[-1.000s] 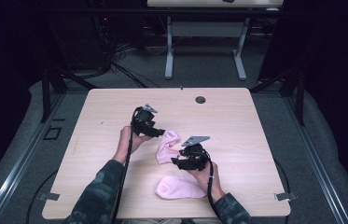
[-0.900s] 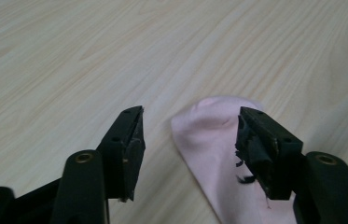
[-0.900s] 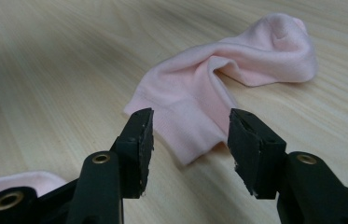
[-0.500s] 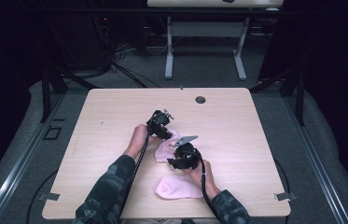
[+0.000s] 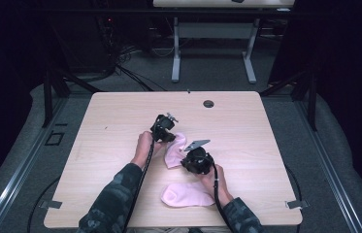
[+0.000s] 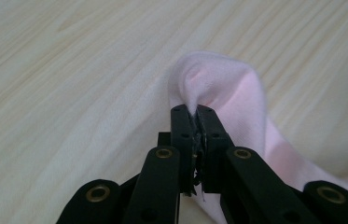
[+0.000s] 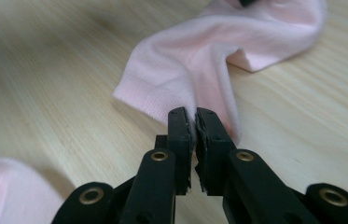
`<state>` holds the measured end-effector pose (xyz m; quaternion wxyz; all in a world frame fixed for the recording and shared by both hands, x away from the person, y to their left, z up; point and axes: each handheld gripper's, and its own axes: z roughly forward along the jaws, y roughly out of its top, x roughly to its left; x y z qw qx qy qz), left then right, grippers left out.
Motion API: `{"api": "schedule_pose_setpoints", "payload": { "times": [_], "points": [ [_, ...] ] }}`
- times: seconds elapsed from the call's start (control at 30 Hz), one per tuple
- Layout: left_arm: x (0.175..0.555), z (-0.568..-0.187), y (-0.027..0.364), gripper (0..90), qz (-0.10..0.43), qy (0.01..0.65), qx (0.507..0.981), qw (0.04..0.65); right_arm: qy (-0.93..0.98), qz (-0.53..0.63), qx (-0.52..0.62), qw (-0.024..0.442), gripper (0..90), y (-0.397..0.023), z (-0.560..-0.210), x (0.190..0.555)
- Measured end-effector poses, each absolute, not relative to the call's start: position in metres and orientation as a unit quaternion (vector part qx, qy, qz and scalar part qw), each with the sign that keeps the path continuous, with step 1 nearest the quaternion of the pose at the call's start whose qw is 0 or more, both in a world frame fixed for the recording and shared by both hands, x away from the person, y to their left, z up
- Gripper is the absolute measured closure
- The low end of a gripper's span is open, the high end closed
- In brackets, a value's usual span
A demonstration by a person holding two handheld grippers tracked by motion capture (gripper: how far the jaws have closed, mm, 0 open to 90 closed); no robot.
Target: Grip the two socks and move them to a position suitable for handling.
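Note:
A pink sock (image 5: 174,151) lies bent near the middle of the wooden table (image 5: 110,145). My left gripper (image 5: 171,138) pinches a fold at the sock's far rounded end (image 6: 227,88). Its jaws have just been closing and now meet on the cloth (image 6: 194,112). My right gripper (image 5: 185,162) grips the near end by the ribbed cuff (image 7: 162,88). Its jaws have also just closed, with fabric between the pads (image 7: 194,115). A second pink sock (image 5: 186,194) lies flat near the front edge, and its corner (image 7: 8,191) appears in the right gripper view.
A small black round grommet (image 5: 208,103) sits near the table's far edge. Dark floor, cables and another table's white legs (image 5: 176,53) lie beyond. Bare wood stretches left and right of the socks.
The left gripper moved right and down onto the sock's far end. The right gripper shifted slightly left onto the near end. Both sets of jaws closed on the sock.

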<state>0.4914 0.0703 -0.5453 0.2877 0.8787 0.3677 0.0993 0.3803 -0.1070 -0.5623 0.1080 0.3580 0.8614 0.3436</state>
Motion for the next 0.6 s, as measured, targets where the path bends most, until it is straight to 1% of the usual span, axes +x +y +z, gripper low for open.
{"api": "schedule_pose_setpoints", "payload": {
  "times": [0.07, 0.13, 0.27, 0.33, 0.37, 0.43, 0.5, 0.53, 0.57, 0.6],
  "points": [
    [0.481, -0.537, 0.079, 87.3, 0.094, 0.406, 0.858, 0.301, 0.861, 0.340, 0.358, 0.121, 85.0, -0.120, -0.551, 0.377],
    [0.468, -0.533, 0.084, 87.3, 0.078, 0.425, 0.845, 0.315, 0.862, 0.340, 0.354, 0.126, 85.0, -0.134, -0.540, 0.376],
    [0.438, -0.534, 0.083, 86.9, 0.067, 0.435, 0.837, 0.325, 0.866, 0.326, 0.352, 0.141, 84.9, -0.159, -0.531, 0.378],
    [0.432, -0.536, 0.080, 86.5, 0.067, 0.435, 0.837, 0.325, 0.869, 0.313, 0.353, 0.145, 84.8, -0.167, -0.533, 0.378],
    [0.422, -0.542, 0.078, 86.2, 0.067, 0.435, 0.838, 0.322, 0.874, 0.306, 0.348, 0.143, 84.8, -0.169, -0.535, 0.378],
    [0.415, -0.551, 0.076, 85.4, 0.062, 0.435, 0.842, 0.314, 0.885, 0.284, 0.339, 0.148, 84.4, -0.173, -0.542, 0.378],
    [0.409, -0.559, 0.074, 82.4, 0.049, 0.434, 0.844, 0.310, 0.889, 0.272, 0.338, 0.147, 83.7, -0.175, -0.553, 0.380],
    [0.407, -0.562, 0.074, 77.3, 0.050, 0.435, 0.847, 0.302, 0.891, 0.268, 0.337, 0.143, 82.2, -0.176, -0.558, 0.381],
    [0.404, -0.563, 0.074, 70.6, 0.051, 0.433, 0.847, 0.304, 0.891, 0.266, 0.339, 0.145, 77.5, -0.176, -0.561, 0.382],
    [0.401, -0.562, 0.075, 68.6, 0.055, 0.431, 0.848, 0.303, 0.890, 0.269, 0.340, 0.141, 72.7, -0.178, -0.562, 0.382]
  ]
}}
